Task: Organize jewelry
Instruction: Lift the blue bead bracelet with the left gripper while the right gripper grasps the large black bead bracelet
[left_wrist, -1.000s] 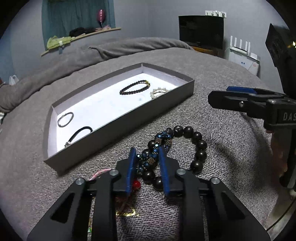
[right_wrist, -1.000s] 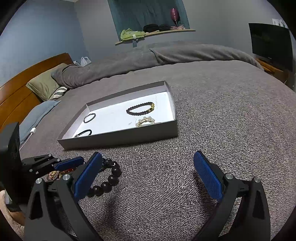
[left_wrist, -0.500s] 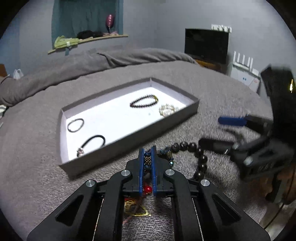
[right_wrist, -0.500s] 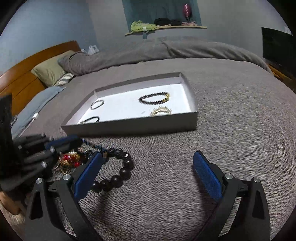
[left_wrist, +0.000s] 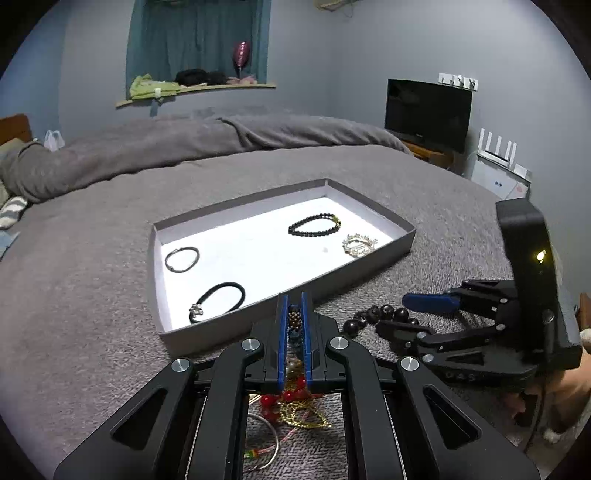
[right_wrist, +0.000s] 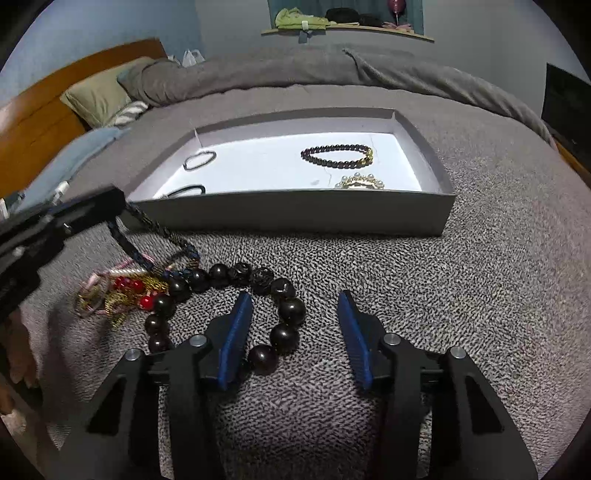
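blue beaded bracelet (right_wrist: 155, 229) hanging taut, pinched by left hand-held gripper (left_wrist: 294, 314)

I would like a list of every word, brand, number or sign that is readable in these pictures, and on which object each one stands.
Embossed letters on the right claw body: too dark to read with certainty.
Small marks on the white panel beside the TV: too small to read.
Nothing readable on the tray, on the jewelry, or on the left claw, which is closed on the blue beaded bracelet.
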